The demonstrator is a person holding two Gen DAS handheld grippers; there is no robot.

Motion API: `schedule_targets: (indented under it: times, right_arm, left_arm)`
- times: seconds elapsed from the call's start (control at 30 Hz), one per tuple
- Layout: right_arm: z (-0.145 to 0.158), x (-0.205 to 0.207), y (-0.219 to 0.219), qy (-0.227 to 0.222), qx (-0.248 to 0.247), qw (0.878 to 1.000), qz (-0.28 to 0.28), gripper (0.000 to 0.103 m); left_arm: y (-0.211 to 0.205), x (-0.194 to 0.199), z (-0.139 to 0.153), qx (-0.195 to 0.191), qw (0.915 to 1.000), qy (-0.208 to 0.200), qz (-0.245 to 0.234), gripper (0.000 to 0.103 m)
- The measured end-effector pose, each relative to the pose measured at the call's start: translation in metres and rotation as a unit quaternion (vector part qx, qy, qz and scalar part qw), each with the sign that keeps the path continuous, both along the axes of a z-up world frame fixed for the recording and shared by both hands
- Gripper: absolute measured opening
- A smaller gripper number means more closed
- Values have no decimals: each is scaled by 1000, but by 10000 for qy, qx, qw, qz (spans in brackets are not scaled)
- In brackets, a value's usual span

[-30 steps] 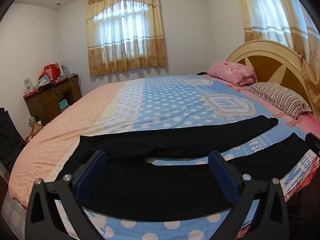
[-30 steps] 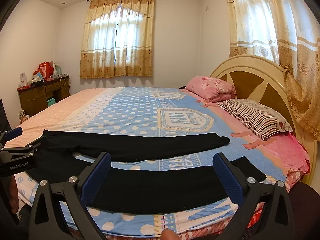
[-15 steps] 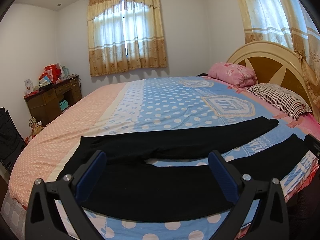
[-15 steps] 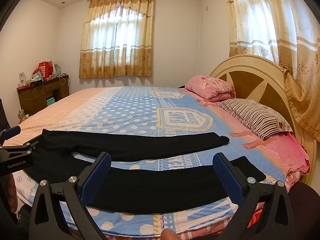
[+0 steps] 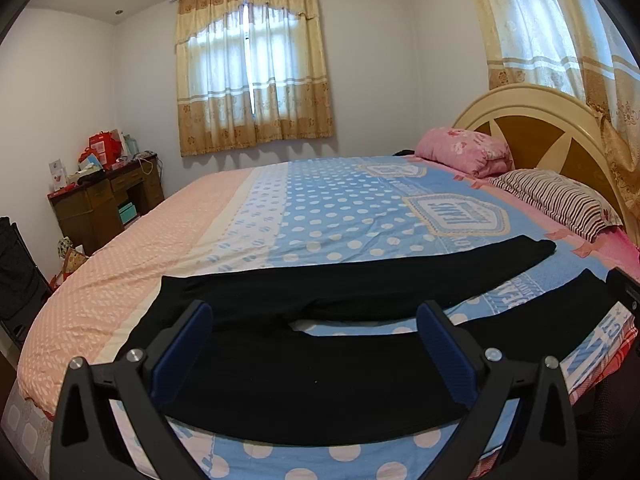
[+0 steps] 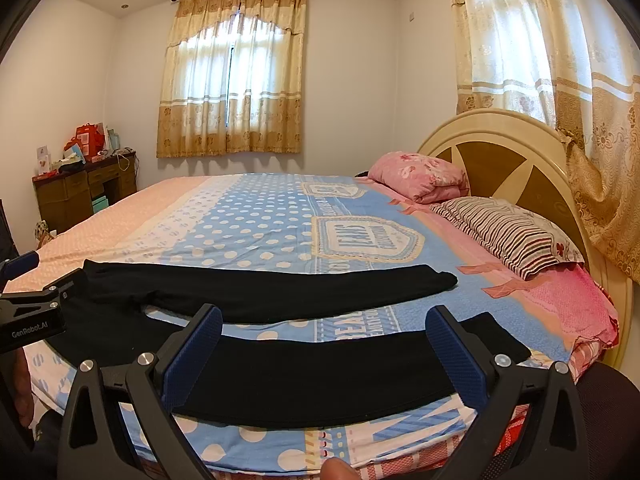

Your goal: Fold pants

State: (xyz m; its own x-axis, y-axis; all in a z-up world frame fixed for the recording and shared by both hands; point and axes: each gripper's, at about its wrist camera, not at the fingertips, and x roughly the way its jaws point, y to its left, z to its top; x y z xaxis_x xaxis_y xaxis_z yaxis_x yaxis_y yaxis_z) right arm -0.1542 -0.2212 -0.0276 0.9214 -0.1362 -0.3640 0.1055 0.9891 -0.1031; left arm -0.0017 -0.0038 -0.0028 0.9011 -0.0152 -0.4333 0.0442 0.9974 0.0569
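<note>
Black pants [image 5: 320,372] lie flat on the bed, waist to the left, both legs spread apart and running right. In the right wrist view the pants [image 6: 304,376] show the near leg in front and the far leg behind it. My left gripper [image 5: 314,324] hovers open over the waist and near thigh, nothing between its blue pads. My right gripper [image 6: 324,330] stands open above the near leg, close to its cuff end. The left gripper [image 6: 28,304] also shows at the left edge of the right wrist view, beside the waistband.
The bed [image 5: 340,216] carries a blue polka-dot and pink cover. A pink pillow [image 5: 466,150] and a striped pillow [image 5: 556,200] lie by the wooden headboard [image 5: 536,128]. A cluttered wooden desk [image 5: 104,200] stands by the far left wall. A fingertip [image 6: 336,470] shows at the bottom edge.
Both grippers have stayed open and almost still; the views shift only slightly. The pants lie as before.
</note>
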Motion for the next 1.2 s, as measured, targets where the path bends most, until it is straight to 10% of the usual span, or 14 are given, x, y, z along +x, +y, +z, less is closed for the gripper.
schedule_targets:
  times: [1.2]
  right_arm:
    - [-7,4,3,105,-21,9999,31,102]
  left_arm:
    - [1,2,1,1,10000,14,12,103]
